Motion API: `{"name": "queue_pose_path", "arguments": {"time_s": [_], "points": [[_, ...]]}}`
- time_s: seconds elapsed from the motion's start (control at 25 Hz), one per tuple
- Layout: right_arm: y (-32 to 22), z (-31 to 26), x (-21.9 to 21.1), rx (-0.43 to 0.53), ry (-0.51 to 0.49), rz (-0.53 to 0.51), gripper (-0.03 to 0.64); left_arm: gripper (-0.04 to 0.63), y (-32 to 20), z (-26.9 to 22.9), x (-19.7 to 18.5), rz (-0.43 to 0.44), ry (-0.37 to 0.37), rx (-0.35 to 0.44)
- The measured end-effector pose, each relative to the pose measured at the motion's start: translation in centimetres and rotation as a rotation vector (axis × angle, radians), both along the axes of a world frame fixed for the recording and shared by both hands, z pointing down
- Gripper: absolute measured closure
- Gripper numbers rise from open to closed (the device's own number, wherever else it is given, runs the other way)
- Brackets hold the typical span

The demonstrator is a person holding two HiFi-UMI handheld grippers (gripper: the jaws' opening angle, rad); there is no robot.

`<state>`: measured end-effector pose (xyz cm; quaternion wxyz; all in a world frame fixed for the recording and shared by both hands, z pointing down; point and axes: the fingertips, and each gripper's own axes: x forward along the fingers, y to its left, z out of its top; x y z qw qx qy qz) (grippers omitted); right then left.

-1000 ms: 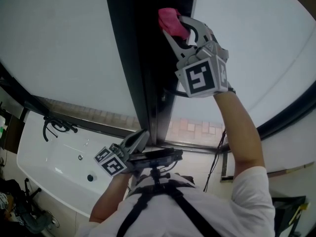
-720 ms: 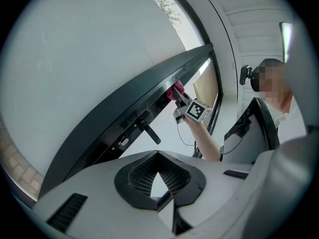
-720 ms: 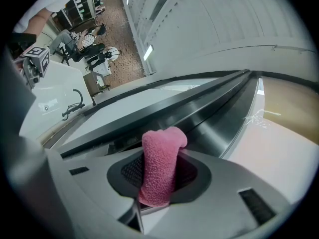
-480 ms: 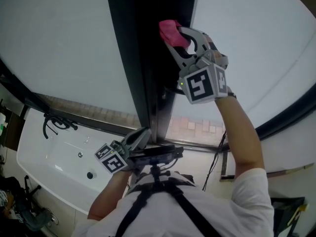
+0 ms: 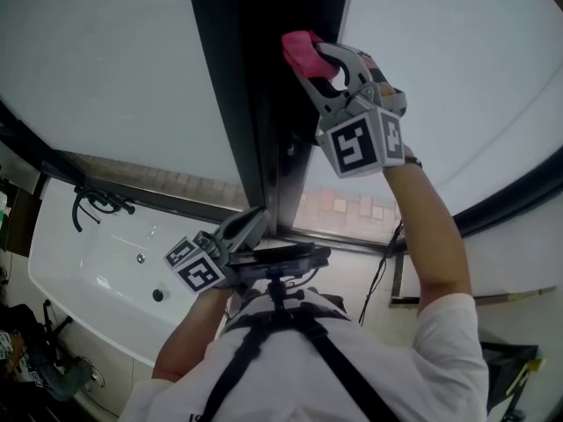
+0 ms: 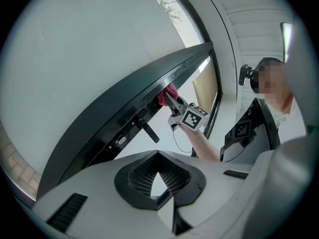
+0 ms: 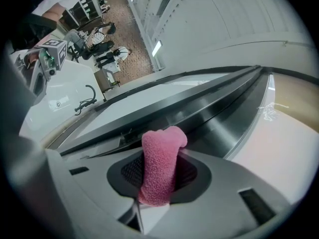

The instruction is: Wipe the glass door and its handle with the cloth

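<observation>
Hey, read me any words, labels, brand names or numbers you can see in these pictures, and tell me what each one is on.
No word, brand or number is readable in any view.
Right gripper cube: black-and-white square marker patterns only, no lettering.
Left gripper cube: the same, patterns only.
Cloth and door frame: no print visible.

White short-sleeved shirt (image 5: pixel 444 345), black harness straps (image 5: pixel 327 359), grey left gripper (image 5: pixel 257 218), right gripper (image 5: pixel 315 57)
</observation>
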<state>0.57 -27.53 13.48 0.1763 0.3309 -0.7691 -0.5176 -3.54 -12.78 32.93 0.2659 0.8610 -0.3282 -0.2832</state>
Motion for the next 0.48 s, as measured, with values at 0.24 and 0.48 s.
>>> {"name": "queue_pose_path", "arguments": {"time_s": [0.24, 0.48], "points": [[0.1, 0.9, -0.1, -0.009, 0.014, 0.0, 0.515, 0.603, 0.1, -0.2, 0.0, -0.001, 0.004, 0.0], [0.3, 1.7, -0.1, -0.004, 0.031, 0.005, 0.515, 0.603, 0.4, 0.0, 0.1, 0.002, 0.002, -0.005]]}}
